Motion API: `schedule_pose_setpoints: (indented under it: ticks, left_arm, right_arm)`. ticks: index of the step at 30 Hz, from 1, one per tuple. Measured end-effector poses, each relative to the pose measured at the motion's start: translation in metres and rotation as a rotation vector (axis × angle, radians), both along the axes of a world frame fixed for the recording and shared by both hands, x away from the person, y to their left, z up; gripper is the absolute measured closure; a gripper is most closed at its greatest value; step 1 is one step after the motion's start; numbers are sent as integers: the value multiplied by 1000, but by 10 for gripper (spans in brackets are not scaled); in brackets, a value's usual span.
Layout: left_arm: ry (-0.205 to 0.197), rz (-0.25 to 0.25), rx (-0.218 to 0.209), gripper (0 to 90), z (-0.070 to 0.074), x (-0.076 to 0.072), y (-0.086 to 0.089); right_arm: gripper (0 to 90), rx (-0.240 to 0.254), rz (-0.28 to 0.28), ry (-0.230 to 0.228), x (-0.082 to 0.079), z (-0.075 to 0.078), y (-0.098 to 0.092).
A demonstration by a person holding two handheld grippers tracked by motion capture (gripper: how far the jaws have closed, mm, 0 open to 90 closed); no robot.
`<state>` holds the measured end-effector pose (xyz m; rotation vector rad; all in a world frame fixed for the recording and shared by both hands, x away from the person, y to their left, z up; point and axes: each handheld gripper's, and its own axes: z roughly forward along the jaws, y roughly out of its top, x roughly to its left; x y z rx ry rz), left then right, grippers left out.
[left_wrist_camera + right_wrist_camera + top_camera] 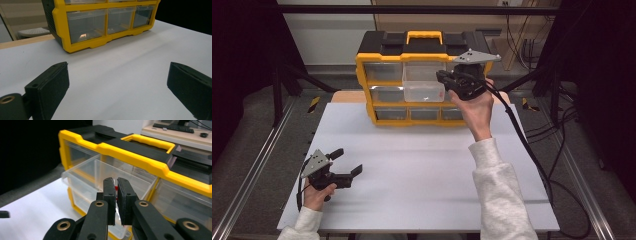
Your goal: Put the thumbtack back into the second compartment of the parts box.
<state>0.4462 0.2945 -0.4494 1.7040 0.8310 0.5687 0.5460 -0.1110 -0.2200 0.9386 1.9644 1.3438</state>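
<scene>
yellow-and-black plastic drawer cabinet [377, 85]: 1 | clear plastic drawers: 9, in three rows of three, one pulled-out clear drawer [423, 85] among them | black two-jaw grippers: 2 | white table top [422, 170]: 1

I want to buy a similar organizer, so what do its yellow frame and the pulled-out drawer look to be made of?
The organizer's yellow frame looks like moulded hard plastic with a smooth, slightly glossy finish: rounded edges, even colour and soft highlights. The pulled-out drawer appears to be clear, thin-walled plastic, since the frame and table show through it and its rim catches light. The exact plastic cannot be told by sight.
</scene>
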Motion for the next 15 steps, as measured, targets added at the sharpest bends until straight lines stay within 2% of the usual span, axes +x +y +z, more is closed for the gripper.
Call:
schedule_pose_setpoints:
  ticks: [15]
  left_arm:
    - [2,0,1,38,0,0,0]
  right_arm:
    - [855,-41,-34,54,30,-7,10]
